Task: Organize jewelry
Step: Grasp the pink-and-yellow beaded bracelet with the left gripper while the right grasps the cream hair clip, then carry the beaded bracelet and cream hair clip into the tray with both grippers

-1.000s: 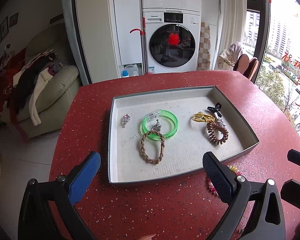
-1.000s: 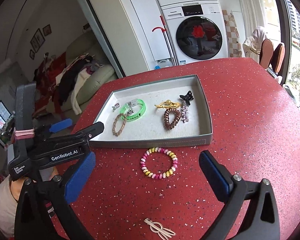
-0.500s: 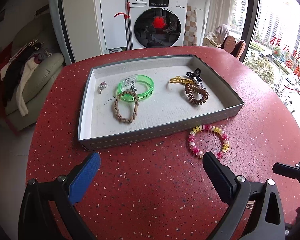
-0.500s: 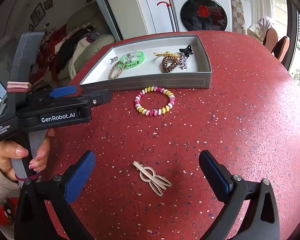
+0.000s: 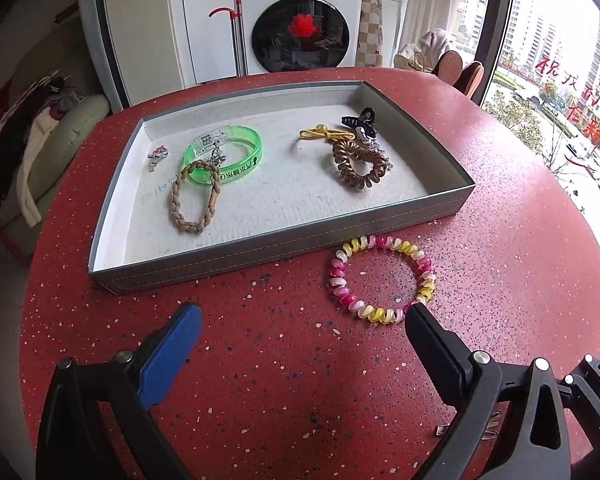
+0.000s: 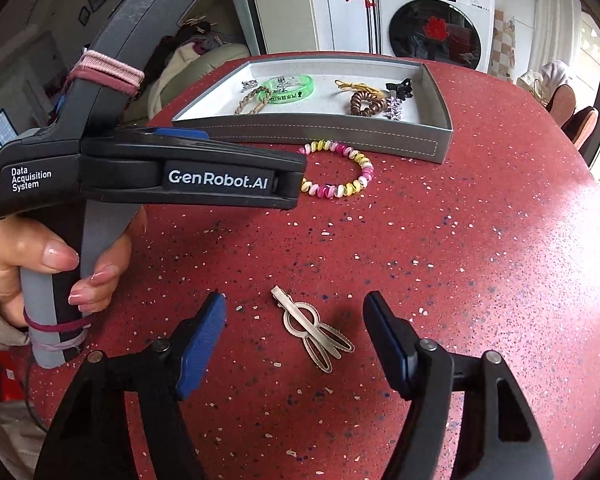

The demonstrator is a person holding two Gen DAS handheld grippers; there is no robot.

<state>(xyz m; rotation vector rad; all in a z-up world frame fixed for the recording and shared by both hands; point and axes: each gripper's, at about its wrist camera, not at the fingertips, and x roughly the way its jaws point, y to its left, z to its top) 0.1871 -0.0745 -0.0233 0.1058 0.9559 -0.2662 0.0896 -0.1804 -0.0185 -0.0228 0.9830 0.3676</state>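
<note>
left gripper (image 6: 292,176), jaws gaping, is reading "genrobot.ai" and "data acquisition system". right gripper (image 6: 294,320) is closing around, not touching, a hair clip (image 6: 316,330).

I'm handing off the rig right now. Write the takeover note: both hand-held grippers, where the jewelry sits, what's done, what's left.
Right hand-held gripper: jaws closing around the metal hair clip on the red table; pads not on it yet.
Left hand-held gripper: open, empty, just short of the beaded bracelet, which lies on the table against the tray's front wall.
Done: in the tray are the green bangle, braided bracelet, small charm, brown coil tie, yellow tie and black claw clip.
Left: hair clip and beaded bracelet into the tray.
</note>
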